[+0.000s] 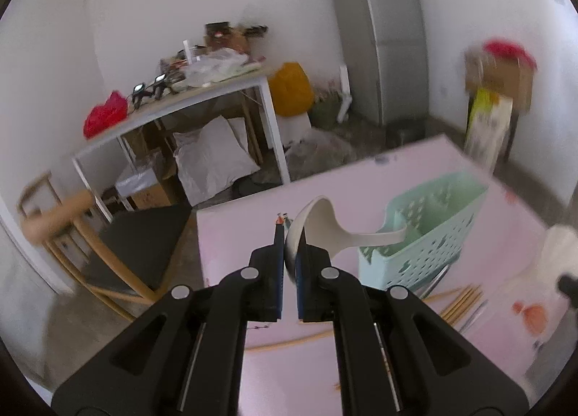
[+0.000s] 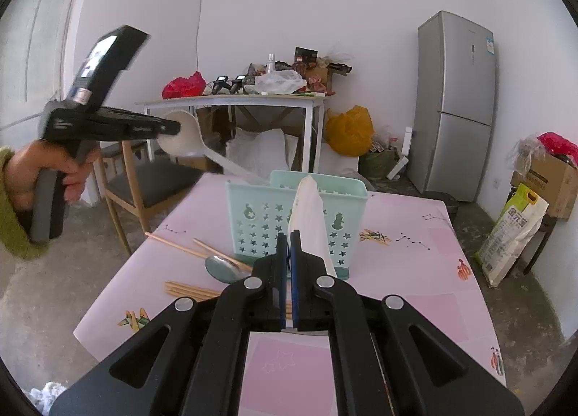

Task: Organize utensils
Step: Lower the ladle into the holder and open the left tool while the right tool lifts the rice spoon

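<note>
Left gripper (image 1: 289, 235) is clamped on the bowl rim of a white ladle (image 1: 325, 224). The ladle's handle runs right and away, and its tip is already inside the near end of the mint basket (image 1: 433, 235). Right gripper (image 2: 289, 239) is shut on a white spatula-like utensil (image 2: 309, 221) standing upright just in front of the basket. Spoon (image 2: 222, 268) and chopsticks (image 2: 188, 289) lie on the pink table (image 2: 397, 289), left of the basket. The left hand (image 2: 47, 170) looks nearer to a drop: tilt the handle down into the basket.
</note>
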Available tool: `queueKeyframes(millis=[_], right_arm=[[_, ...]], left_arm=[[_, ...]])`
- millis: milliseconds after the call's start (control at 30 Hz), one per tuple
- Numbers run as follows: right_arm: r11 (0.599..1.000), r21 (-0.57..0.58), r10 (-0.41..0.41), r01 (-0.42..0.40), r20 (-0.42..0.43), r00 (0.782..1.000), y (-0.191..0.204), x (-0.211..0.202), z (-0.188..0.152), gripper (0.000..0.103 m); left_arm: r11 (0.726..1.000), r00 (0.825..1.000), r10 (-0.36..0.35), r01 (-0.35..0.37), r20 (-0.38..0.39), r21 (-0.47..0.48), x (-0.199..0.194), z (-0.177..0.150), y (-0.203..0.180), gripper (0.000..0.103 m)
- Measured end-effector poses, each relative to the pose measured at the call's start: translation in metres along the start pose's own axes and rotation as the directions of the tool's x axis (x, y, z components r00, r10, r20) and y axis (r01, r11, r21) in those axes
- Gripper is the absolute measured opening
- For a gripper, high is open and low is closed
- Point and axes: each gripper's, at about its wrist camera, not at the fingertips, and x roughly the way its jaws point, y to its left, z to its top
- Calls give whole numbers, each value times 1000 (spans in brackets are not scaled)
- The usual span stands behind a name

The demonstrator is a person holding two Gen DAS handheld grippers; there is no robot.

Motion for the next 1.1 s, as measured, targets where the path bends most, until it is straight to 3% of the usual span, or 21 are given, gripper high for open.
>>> queueKeyframes(millis=[133, 300, 533, 700, 867, 1100], right_arm=[[1000, 18, 6, -6, -4, 1000, -6, 2, -4, 2], [999, 39, 12, -12, -8, 1000, -12, 3, -7, 2], [998, 62, 14, -13, -10, 1000, -18, 4, -8, 2], [998, 64, 9, -8, -14, 1000, -19, 6, -6, 2], [997, 75, 12, -10, -21, 1000, -21, 9, -8, 2], [994, 107, 32, -31, -4, 999, -32, 3, 0, 2]], left_arm=[[989, 998, 53, -47, -38, 143, 17, 10, -20, 4], [984, 994, 37, -18, -102, 176, 40, 17, -33, 5], [993, 985, -116, 119, -130, 16, 66, 17, -27, 10], [962, 968, -242, 231, -62, -146, 66, 15, -12, 18], [933, 961, -272, 274, 42, -235, 53, 12, 1, 34], [916, 960, -264, 280, 93, -289, 31, -7, 10, 45]])
